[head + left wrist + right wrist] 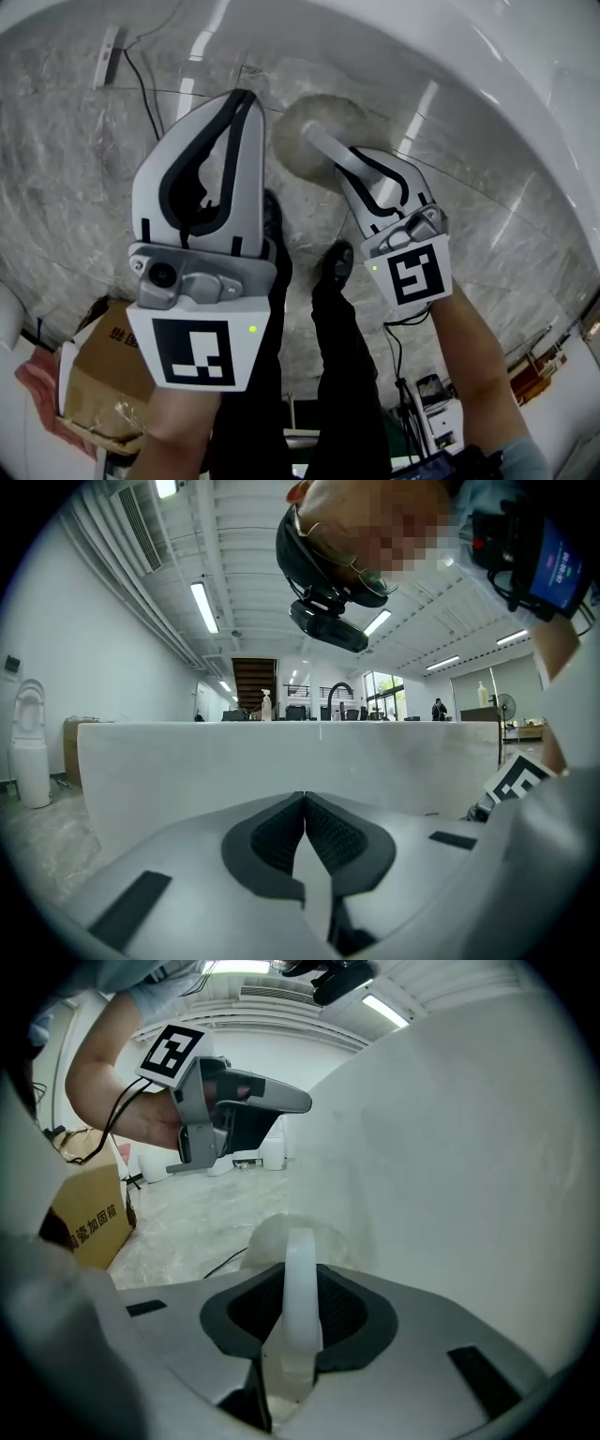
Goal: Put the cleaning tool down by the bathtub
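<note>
Hard to read first: the cleaning tool's (314, 141) round pale head blends into the marble floor (94, 169) in the head view. In the right gripper view it is only a soft blob past the jaw tips, against the bathtub (469, 1147) wall. Can't tell if the head touches the floor or the tub. The rear end of the handle is buried between the jaws. The tub is cut off at the frame edges in every view, so only its curved white side shows.

Right gripper (354, 164): pinching the tool's white handle, with the handle upright between the pads. The tool's long axis runs in line with the gripper, handle at the jaws and head leading. It is angled down toward the floor at the foot of the tub's side.

Left gripper (246, 98): jaws pressed together, tips meeting, nothing between them. It sits beside the right one, a bit further from the tub's side, and points roughly level at the tub wall.

Away from the tub, on the person's side: a cardboard box (94, 366), partly cut off by the left gripper. The person's black shoes (335, 261) are on the floor below the grippers.
</note>
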`<state>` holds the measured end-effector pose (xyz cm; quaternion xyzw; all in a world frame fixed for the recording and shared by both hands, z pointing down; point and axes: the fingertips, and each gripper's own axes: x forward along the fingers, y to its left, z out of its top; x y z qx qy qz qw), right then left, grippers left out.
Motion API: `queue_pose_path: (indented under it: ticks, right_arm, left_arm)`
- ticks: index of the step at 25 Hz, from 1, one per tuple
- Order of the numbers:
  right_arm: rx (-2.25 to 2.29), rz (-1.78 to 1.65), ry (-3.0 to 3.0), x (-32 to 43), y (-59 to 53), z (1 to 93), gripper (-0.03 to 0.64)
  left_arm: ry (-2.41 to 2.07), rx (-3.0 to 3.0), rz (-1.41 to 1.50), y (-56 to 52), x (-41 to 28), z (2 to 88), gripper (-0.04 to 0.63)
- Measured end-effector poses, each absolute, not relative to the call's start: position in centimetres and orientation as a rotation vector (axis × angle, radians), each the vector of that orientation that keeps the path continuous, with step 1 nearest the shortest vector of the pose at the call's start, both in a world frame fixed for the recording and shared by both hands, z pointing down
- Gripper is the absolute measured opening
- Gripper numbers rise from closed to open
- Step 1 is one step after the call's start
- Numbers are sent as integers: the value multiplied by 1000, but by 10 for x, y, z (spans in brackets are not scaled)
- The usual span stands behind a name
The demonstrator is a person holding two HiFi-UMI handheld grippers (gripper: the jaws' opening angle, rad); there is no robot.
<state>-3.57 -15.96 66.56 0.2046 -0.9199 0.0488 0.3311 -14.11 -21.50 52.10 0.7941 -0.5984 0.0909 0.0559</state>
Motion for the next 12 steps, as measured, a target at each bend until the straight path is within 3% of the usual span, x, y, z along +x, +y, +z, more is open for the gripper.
queue_pose_path:
  ticks: [12]
  right_arm:
    - [491,120,-2402,-37,-167,713,101]
  left_arm:
    - [-1808,2424,316,-223,-140,542,17]
